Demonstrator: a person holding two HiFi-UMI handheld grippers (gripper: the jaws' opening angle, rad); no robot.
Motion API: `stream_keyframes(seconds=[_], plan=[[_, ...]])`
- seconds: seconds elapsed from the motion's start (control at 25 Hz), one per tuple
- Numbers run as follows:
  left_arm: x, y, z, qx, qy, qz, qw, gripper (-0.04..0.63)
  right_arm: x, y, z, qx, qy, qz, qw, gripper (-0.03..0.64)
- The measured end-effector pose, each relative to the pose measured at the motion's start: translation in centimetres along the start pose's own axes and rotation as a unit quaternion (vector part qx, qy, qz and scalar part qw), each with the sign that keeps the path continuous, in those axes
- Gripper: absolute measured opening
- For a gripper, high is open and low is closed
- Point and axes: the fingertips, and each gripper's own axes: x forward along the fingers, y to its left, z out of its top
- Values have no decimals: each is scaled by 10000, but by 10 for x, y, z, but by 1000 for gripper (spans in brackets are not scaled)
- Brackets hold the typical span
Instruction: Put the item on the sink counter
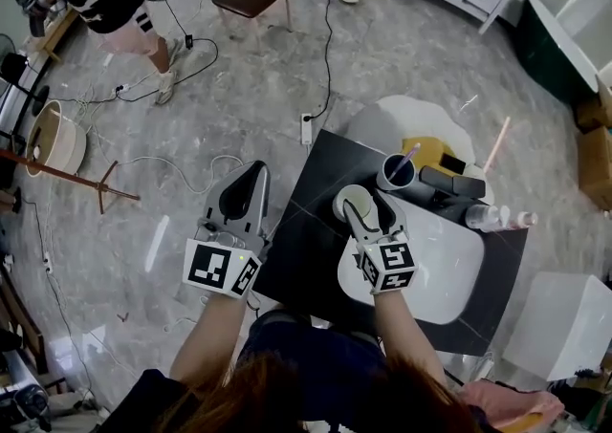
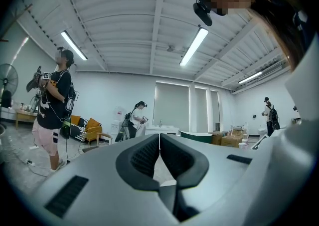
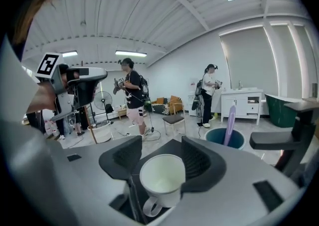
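The right tongs (image 3: pixel 160 150) pinch a white mug (image 3: pixel 162 177) by its sides over the dark worktop (image 1: pixel 306 230), just beside the white sink basin (image 1: pixel 435 264), while the left tongs (image 2: pixel 159 142), pressed together and empty, hang beyond the worktop's left edge.

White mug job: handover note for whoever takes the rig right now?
Left tongs: shut, empty, over the floor left of the sink counter.
Right tongs: closed on the white mug, handle toward the camera.
Mug is above the black sink counter beside the basin; whether it rests there I cannot tell.
Done: mug gripped, at the counter. Left: set it down if needed, open, withdraw.
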Motion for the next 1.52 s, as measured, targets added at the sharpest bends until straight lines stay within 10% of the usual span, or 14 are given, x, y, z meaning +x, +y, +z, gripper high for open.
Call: stream_keyframes(seconds=[0.48, 1.52], plan=[[-8, -18, 37, 196, -349, -44, 9992, 23, -43, -2, 63, -295, -686, -184, 9970, 17], [-36, -65, 114, 383, -1093, -155, 9932, 23, -143, 14, 190, -476, -2165, -281, 9747, 17]])
